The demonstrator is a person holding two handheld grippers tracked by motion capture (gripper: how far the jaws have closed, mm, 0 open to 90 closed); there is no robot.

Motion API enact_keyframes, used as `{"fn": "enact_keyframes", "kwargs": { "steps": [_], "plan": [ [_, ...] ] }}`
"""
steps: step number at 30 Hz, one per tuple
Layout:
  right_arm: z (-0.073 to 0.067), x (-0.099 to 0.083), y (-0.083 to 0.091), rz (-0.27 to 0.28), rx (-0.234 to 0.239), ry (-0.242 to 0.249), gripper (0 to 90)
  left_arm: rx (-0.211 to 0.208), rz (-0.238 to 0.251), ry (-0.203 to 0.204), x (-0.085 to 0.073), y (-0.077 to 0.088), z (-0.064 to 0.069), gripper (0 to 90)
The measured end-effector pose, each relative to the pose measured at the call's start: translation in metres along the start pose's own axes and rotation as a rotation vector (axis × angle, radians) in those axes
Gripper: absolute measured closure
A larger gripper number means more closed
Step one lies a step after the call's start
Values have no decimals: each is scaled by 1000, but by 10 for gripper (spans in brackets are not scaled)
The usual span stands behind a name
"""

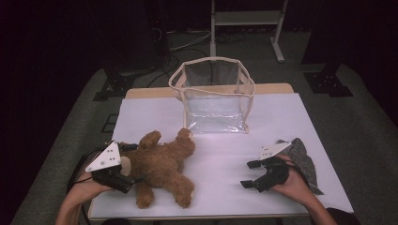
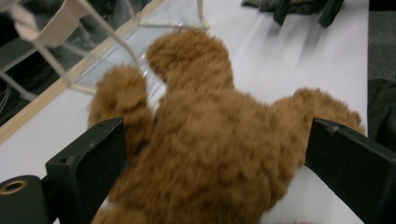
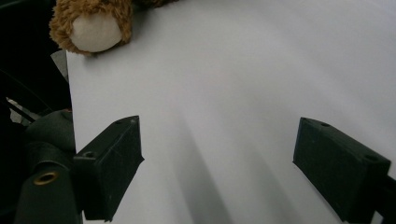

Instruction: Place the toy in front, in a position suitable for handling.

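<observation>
White cloth covers the surface [image 1: 281, 117], and a brown teddy bear [image 1: 164, 164] lies on it. Left tongs [image 1: 123, 180] are spread around the bear's body, jaws on either side, not visibly pressing. Beyond the bear stands a clear bag [image 1: 213, 96]. Well right of the bear, right tongs [image 1: 251, 173] sit spread and hold nothing, with a grey cloth [image 1: 302, 157] just beside them.

The black two-jaw left gripper [image 1: 123, 176] is held low at the table's near left, jaws spread wide. The black two-jaw right gripper [image 1: 250, 174] is held low at the near right, jaws parted with nothing between them.
</observation>
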State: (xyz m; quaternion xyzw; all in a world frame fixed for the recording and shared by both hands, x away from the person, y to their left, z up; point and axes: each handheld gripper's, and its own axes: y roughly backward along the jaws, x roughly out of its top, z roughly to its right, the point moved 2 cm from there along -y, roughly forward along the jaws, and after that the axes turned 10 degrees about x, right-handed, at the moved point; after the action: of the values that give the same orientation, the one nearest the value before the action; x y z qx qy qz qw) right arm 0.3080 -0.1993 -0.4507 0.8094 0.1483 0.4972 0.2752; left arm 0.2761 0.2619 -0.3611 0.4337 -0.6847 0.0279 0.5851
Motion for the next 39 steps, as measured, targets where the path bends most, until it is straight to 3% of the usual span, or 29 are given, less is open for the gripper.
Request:
{"fn": "enact_keyframes", "kwargs": {
  "steps": [8, 15, 17, 20, 25, 26, 28, 32, 39],
  "plan": [
    [-4, 7, -3, 0, 22, 13, 141, 35, -37, 37, -30, 14, -7, 56],
    [-12, 22, -16, -8, 65, 46, 142, 58, -34, 25, -51, 17, -12, 56],
    [-15, 28, -22, -12, 80, 59, 142, 62, -42, 42, -57, 15, -15, 58],
    [-19, 38, -30, -14, 104, 74, 142, 70, -14, 55, -64, 14, -21, 97],
    [-27, 53, -47, -33, 141, 98, 142, 87, -14, 41, -66, 9, -24, 134],
    [-29, 55, -50, -38, 150, 108, 142, 110, -22, 21, -66, 6, -26, 150],
    [-34, 61, -56, -45, 164, 120, 145, 124, -14, 28, -67, 5, -30, 204],
    [-44, 74, -67, -55, 186, 148, 146, 127, -2, 41, -68, 2, -36, 282],
    [-58, 97, -87, -66, 238, 184, 146, 113, -11, 16, -67, 0, -36, 339]
  ]
}}
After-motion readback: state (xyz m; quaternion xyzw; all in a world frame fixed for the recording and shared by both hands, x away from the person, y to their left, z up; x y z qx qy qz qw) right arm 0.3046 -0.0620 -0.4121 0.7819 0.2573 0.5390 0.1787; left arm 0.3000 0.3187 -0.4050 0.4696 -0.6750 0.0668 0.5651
